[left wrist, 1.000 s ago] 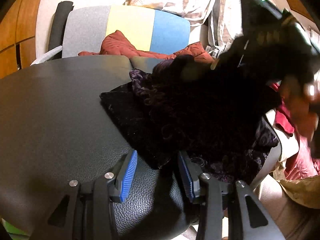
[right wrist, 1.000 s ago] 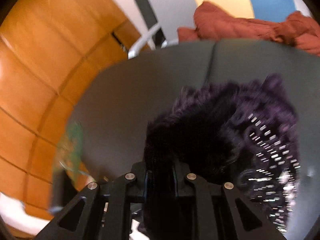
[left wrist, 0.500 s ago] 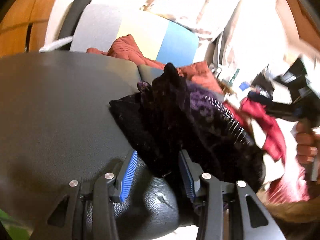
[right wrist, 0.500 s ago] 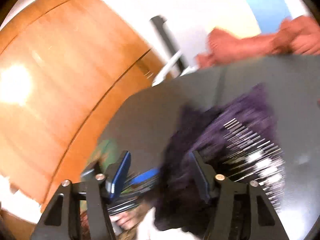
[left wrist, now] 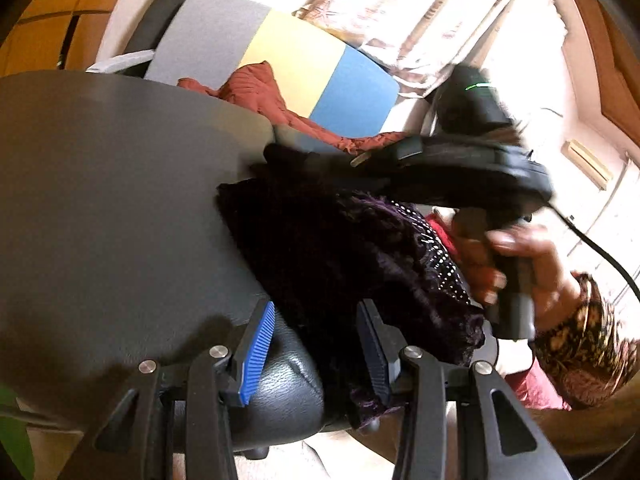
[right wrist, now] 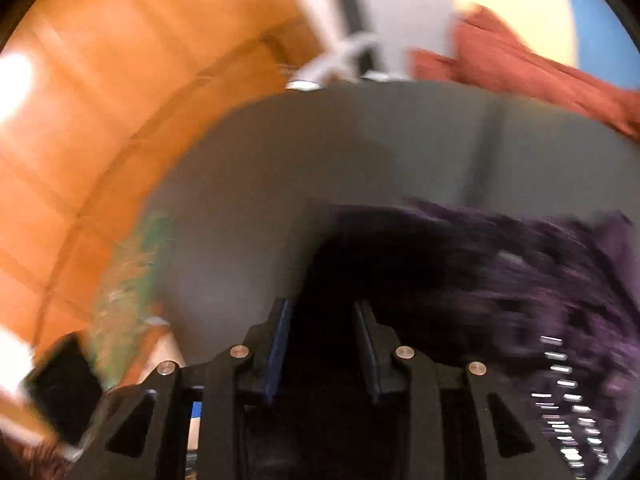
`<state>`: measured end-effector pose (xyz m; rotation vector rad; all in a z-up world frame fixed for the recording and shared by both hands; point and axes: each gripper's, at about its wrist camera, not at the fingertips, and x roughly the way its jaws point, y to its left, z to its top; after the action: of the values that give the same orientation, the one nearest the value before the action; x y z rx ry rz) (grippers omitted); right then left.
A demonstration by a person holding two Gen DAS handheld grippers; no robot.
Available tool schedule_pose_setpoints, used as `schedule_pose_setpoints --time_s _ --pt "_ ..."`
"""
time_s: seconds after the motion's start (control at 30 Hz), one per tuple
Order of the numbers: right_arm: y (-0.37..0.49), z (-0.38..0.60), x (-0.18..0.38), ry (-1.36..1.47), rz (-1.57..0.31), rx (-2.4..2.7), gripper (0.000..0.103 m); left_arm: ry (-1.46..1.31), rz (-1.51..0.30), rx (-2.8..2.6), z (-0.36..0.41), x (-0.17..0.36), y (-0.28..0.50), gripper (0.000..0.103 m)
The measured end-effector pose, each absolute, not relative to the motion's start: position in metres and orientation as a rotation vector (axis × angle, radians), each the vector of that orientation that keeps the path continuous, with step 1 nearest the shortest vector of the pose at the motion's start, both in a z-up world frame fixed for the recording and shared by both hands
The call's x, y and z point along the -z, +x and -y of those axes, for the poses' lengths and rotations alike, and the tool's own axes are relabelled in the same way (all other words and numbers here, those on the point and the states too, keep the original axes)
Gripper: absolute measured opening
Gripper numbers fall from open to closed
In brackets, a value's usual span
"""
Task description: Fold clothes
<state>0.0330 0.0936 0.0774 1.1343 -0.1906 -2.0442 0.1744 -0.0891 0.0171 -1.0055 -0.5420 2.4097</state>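
Mid-fold on a dark purple garment (left wrist: 344, 256) with a sequined band, bunched toward the lower right of the left wrist view and draped over the near rounded edge of the dark grey surface (left wrist: 112, 184). Left tool (left wrist: 320, 344) part-way open, blue-ribbed pads either side of a hanging fold of the cloth; right-hand pad against the fabric, left-hand pad clear of it, so no firm pinch to be seen. Right tool (right wrist: 322, 344) low in the centre of its own blurred view, jaws closing, dark cloth lying between them and running off to the right; whether the pads already press on it cannot be told through the blur. Same right tool visible at the right of the left wrist view, stretched over the garment, gripped by a hand (left wrist: 516, 264) with a patterned sleeve. Judged step: taking a fresh hold of an edge or corner before carrying it across. Next move likely to call for a secure pinch on one layer only, then a lift and a pull toward the bare grey area at the left to spread the cloth flat. Slippery, thick pile likely to bunch instead of creasing cleanly. Beyond the surface, upper centre: a chair back (left wrist: 280, 48) in grey, yellow and blue panels with a rust-red cloth (left wrist: 256, 88) heaped before it; pale patterned curtains (left wrist: 432, 12) at upper right; orange wood panelling (right wrist: 120, 120) filling the left of the right wrist view.
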Motion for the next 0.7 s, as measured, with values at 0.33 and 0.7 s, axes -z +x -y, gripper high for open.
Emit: schedule_pose_setpoints --time_s 0.33,0.7 --pt "0.161 -0.267 -0.093 0.928 0.335 2.467 0.063 -0.922 0.810 -2.180 0.085 -0.027 0.175 0.056" --pt "0.222 -0.282 -0.041 1.099 0.067 2.521 0.064 -1.022 0.766 -2.059 0.042 -0.039 0.192 0.059"
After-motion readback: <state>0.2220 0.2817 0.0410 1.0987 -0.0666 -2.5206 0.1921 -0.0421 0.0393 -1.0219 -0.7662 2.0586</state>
